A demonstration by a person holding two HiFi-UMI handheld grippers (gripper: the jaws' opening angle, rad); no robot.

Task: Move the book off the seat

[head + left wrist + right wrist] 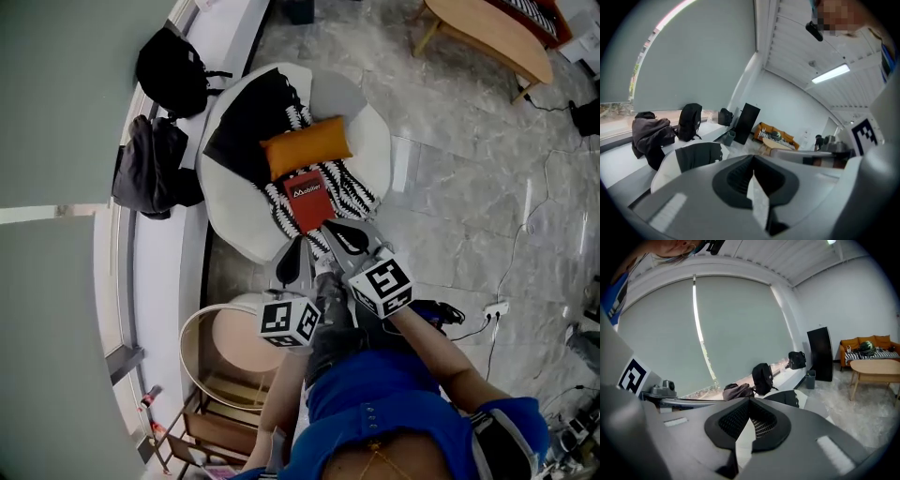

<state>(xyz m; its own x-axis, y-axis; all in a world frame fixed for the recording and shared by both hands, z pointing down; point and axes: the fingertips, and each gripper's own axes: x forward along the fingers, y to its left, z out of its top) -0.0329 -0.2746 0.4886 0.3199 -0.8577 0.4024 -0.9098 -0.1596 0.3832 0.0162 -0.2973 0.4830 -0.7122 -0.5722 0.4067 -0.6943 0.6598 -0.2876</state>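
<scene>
Your left gripper (294, 251) has its jaws pressed together with nothing between them, and it hangs just off the seat's (375, 131) near rim. Your right gripper (330, 228) is likewise closed and empty, its tip over the seat's near edge. The red book (308, 200) lies flat on the seat's near half, on a black-and-white throw (253, 117). An orange cushion (306, 146) sits at the seat's middle. A black backpack (172, 70) and a dark jacket (150, 164) rest on the ledge to the left of the seat.
</scene>
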